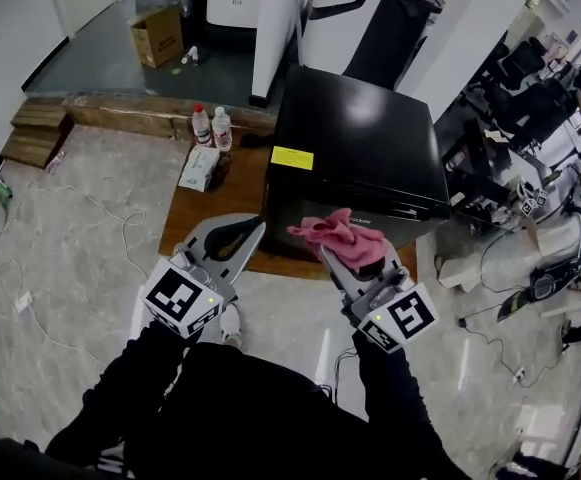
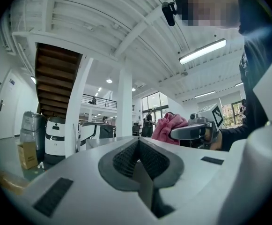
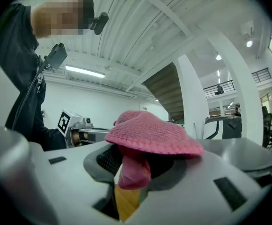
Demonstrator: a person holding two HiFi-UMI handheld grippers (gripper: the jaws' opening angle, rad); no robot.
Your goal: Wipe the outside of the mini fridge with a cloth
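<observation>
The black mini fridge [image 1: 355, 143], with a yellow sticker on its top, stands on a low wooden platform [image 1: 195, 213] in front of me. My right gripper [image 1: 338, 258] is shut on a pink cloth [image 1: 342, 236] and hovers just before the fridge's near top edge. In the right gripper view the cloth [image 3: 150, 135] drapes over the right gripper [image 3: 133, 165] and hides its tips. My left gripper [image 1: 253, 226] is shut and empty, left of the fridge's front. In the left gripper view its jaws [image 2: 138, 146] meet, tilted up toward the ceiling.
Two small bottles [image 1: 211, 126] and a white packet [image 1: 200, 166] sit on the platform left of the fridge. A cardboard box [image 1: 157, 35] lies farther back. Cables [image 1: 110, 218] trail over the floor at left. Desks and office chairs [image 1: 530, 98] crowd the right side.
</observation>
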